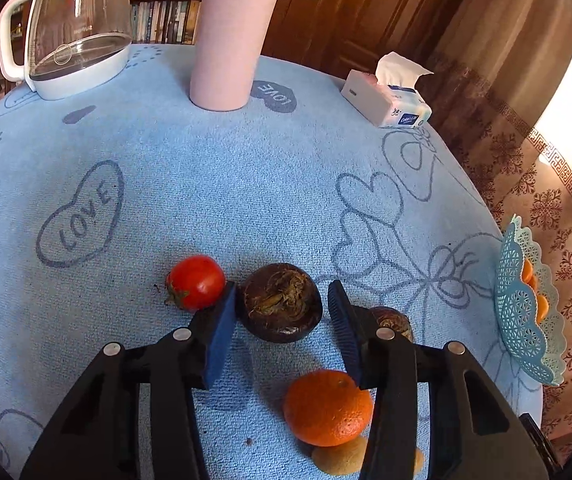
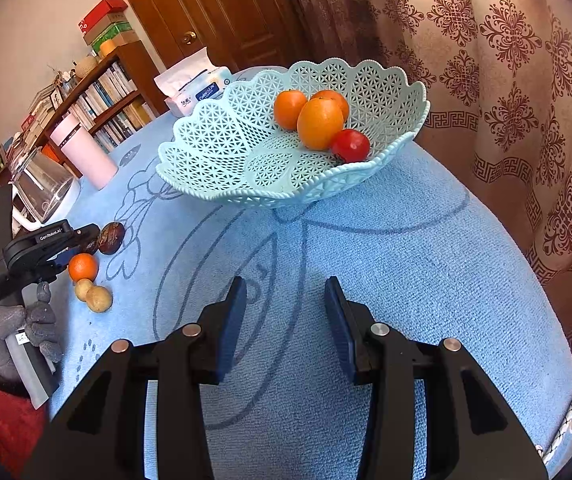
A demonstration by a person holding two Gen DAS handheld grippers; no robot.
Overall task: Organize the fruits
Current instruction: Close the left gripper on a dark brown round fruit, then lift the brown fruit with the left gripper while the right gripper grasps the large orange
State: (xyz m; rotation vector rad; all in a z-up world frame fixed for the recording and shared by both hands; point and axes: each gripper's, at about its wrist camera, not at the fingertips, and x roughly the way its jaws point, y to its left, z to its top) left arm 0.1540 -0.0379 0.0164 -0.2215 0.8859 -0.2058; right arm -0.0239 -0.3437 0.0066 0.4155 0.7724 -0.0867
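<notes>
In the left wrist view, the left gripper point(image 1: 282, 312) is seen in the lower middle of the frame with a dark brown water chestnut point(image 1: 280, 302) between its blue pads; the left pad touches the fruit's side, while a narrow gap shows between the right pad and the fruit, so no firm grip can be confirmed. A red tomato point(image 1: 196, 282) lies just left of the left finger, a second dark chestnut point(image 1: 392, 320) is partly hidden behind the right finger, and an orange mandarin point(image 1: 328, 406) rests at lower centre with a tan fruit point(image 1: 340, 460) touching it from below. All of these lie on the blue cloth point(image 1: 226, 184). A pink tumbler point(image 1: 230, 40), a glass kettle point(image 1: 74, 28) and a tissue pack point(image 1: 390, 100) stand along the top of the frame. In the right wrist view, the right gripper point(image 2: 286, 320) is held narrowly parted and empty at lower centre above the cloth. The pale blue basket point(image 2: 222, 148), at upper centre, holds three oranges point(image 2: 320, 122) and one tomato point(image 2: 350, 145). A gloved hand point(image 2: 14, 332) is seen at the lower left edge.
</notes>
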